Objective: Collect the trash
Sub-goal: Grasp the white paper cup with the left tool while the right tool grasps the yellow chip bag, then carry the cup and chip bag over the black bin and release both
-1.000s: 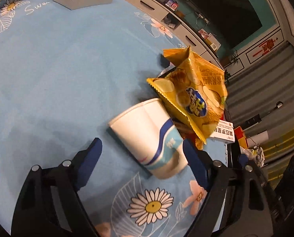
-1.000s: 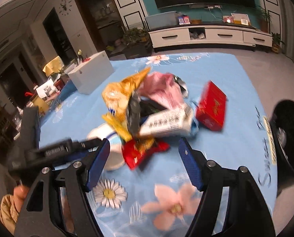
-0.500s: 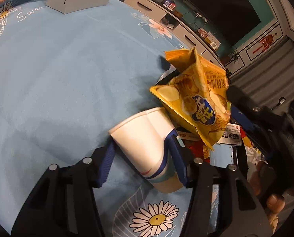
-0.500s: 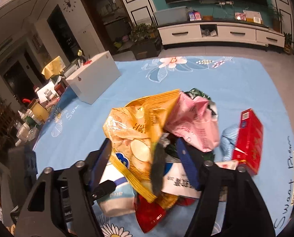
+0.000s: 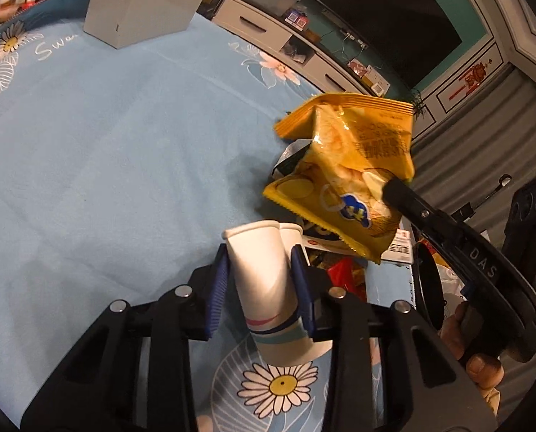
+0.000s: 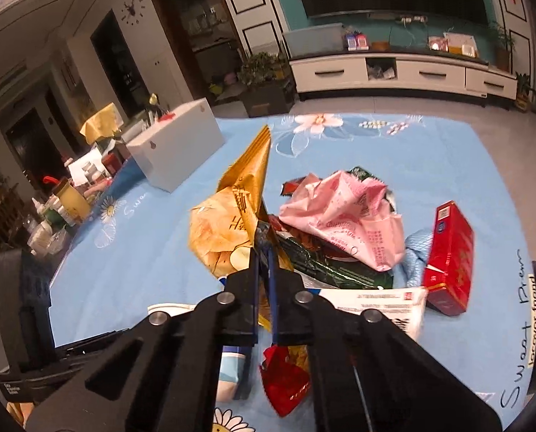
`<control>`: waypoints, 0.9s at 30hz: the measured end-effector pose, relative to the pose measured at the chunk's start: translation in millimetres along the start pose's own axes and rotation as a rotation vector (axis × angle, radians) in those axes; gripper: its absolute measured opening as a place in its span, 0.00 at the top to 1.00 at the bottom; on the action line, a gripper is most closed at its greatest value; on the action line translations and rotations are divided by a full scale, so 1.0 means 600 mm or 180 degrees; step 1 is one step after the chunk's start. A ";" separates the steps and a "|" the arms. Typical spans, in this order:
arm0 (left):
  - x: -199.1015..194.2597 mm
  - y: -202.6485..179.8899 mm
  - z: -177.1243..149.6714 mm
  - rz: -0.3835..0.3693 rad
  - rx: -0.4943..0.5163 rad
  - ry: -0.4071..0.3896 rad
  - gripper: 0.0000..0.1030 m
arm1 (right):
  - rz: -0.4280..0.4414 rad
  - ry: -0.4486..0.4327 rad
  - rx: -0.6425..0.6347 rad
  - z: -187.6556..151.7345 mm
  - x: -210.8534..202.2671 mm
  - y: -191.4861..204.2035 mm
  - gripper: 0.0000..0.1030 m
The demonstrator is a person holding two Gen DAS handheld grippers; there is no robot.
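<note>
Trash lies heaped on the blue flowered table (image 6: 430, 165): a yellow chip bag (image 5: 347, 169), a crumpled pink wrapper (image 6: 343, 216), a red carton (image 6: 451, 252), a dark green wrapper (image 6: 325, 266), a red foil wrapper (image 6: 286, 378), a white printed packet (image 6: 376, 302) and a paper cup (image 5: 264, 273). I read the step in hand as the grab: both tongs have just been closing, each with a piece between its jaws. My left tongs (image 5: 260, 280) pinch the paper cup across its body, the blue pads pressing its white sides so the rim buckles, with the cup lying on its side, mouth away from me. My right tongs (image 6: 264, 252) are pressed together on the yellow chip bag's lower edge; in the left view the bag hangs from that black jaw, its top corner up, apparently lifted off the pile, just beyond the cup. The rest of the heap sits just right of and beneath the right tongs, touching one another. I see no bin in either view; a white box (image 6: 178, 151) stands well apart at the far left. Next, I judge, both pieces need lifting clear and carrying to wherever the trash goes, keeping a firm pinch so the slippery bag does not slide free and the soft cup is not crushed further.
</note>
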State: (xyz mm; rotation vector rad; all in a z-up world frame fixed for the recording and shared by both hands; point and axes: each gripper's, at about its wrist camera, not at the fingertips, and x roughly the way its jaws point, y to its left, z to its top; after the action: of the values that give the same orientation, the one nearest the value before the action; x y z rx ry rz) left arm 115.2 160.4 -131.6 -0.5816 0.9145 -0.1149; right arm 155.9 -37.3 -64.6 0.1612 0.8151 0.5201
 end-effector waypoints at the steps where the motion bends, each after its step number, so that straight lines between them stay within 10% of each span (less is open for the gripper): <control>1: -0.005 -0.001 -0.001 -0.0002 0.0009 -0.0011 0.66 | 0.0012 -0.0031 0.0014 -0.001 -0.009 0.001 0.95; 27: -0.124 -0.131 -0.017 -0.0167 0.0551 -0.0415 0.66 | -0.0456 -0.0674 0.0665 -0.092 -0.276 -0.141 0.95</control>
State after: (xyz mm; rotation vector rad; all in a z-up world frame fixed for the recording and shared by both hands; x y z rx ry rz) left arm 73.2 114.9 -42.2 -0.4469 0.7546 -0.1991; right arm 53.3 -196.6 -22.2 0.3419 0.6667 0.2765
